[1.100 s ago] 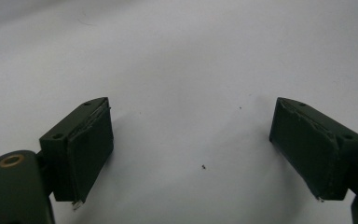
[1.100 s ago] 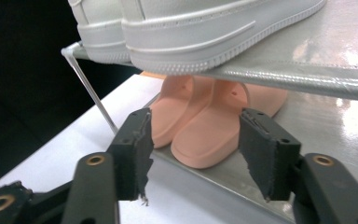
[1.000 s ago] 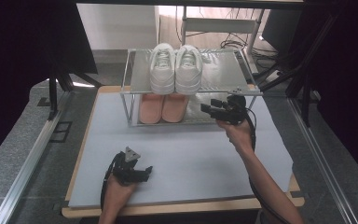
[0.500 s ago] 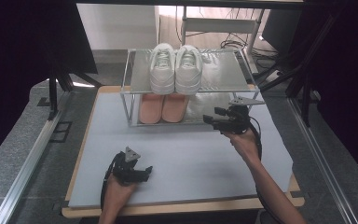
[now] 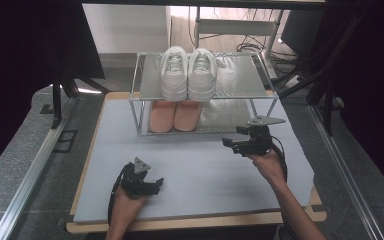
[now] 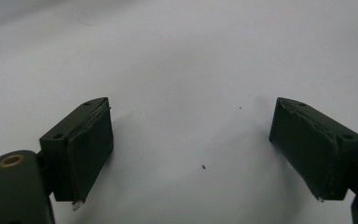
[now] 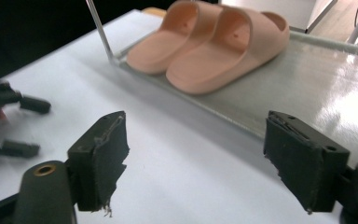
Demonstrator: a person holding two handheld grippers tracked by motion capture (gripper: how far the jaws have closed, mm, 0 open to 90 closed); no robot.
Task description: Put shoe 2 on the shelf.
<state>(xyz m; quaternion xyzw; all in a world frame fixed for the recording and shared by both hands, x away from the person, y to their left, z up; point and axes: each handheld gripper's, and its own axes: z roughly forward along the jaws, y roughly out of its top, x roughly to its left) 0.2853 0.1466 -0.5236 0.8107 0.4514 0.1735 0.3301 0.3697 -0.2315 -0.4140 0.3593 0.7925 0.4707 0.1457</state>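
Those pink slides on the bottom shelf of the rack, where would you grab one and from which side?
Probably by the wide strap arching over the right pink slide: it stands proud of the sole and is hollow, so one jaw could slip inside and one on top. Come from the rack's open front, low and level, because the upper shelf with the white sneakers blocks any approach from above. The right hand-held gripper stands open, facing it.

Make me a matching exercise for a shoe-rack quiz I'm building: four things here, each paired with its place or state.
Things:
1. white sneakers
2. pink slippers
3. left hand-held gripper
4. right hand-held gripper

Places or states:
A. bottom shelf of the rack
B. open, in front of the rack's right end
C. top shelf
D. open, low over the mat near the front edge

Pairs: 1-C, 2-A, 3-D, 4-B
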